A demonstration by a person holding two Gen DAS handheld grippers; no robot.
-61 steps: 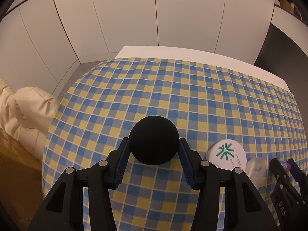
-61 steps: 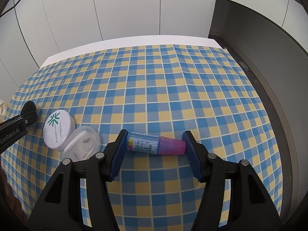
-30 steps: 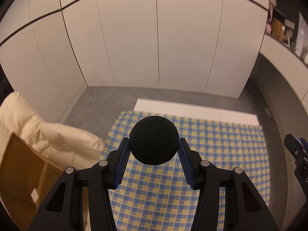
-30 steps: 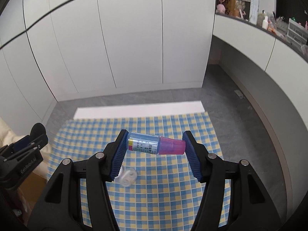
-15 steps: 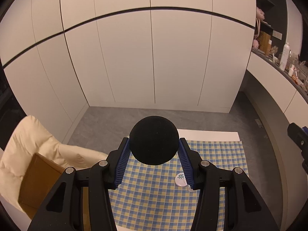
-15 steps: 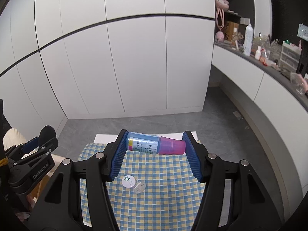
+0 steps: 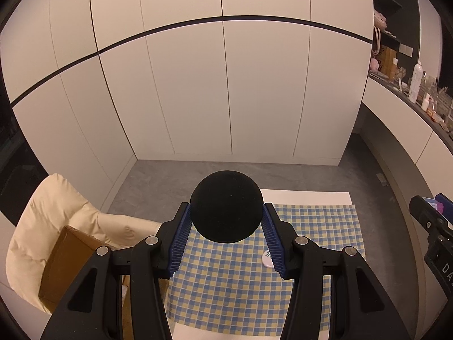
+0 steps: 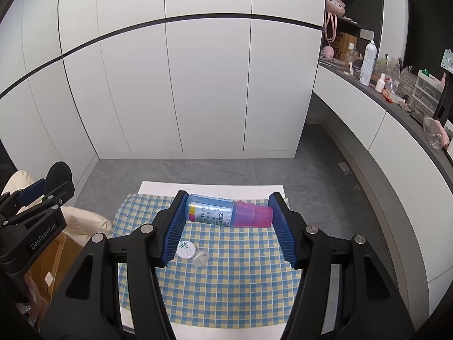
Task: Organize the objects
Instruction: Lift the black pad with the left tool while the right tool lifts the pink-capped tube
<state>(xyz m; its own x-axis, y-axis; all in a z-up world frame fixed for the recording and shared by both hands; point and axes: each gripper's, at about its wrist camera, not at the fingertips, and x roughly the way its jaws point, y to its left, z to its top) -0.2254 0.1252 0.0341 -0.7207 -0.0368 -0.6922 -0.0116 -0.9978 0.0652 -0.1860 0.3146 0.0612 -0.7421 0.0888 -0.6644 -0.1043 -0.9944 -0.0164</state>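
My left gripper (image 7: 226,236) is shut on a black ball (image 7: 226,206) and holds it high above the checked tablecloth (image 7: 311,226). My right gripper (image 8: 228,229) is shut on a blue bottle with a pink cap (image 8: 229,211), held lying across the jaws, high over the same cloth (image 8: 240,283). A round white tin with a green mark (image 8: 186,249) and a clear plastic lid (image 8: 201,258) lie on the cloth far below. The tin also shows in the left wrist view (image 7: 266,258). The left gripper appears at the left edge of the right wrist view (image 8: 34,198).
A brown cardboard box (image 7: 65,266) and a cream cushion (image 7: 42,212) sit left of the table. White cabinet doors (image 8: 198,85) line the back wall. A counter with bottles and clutter (image 8: 396,90) runs along the right. Grey floor (image 8: 325,170) surrounds the table.
Both grippers have risen far above the table, each still holding its object. The table and the tin look much smaller now.
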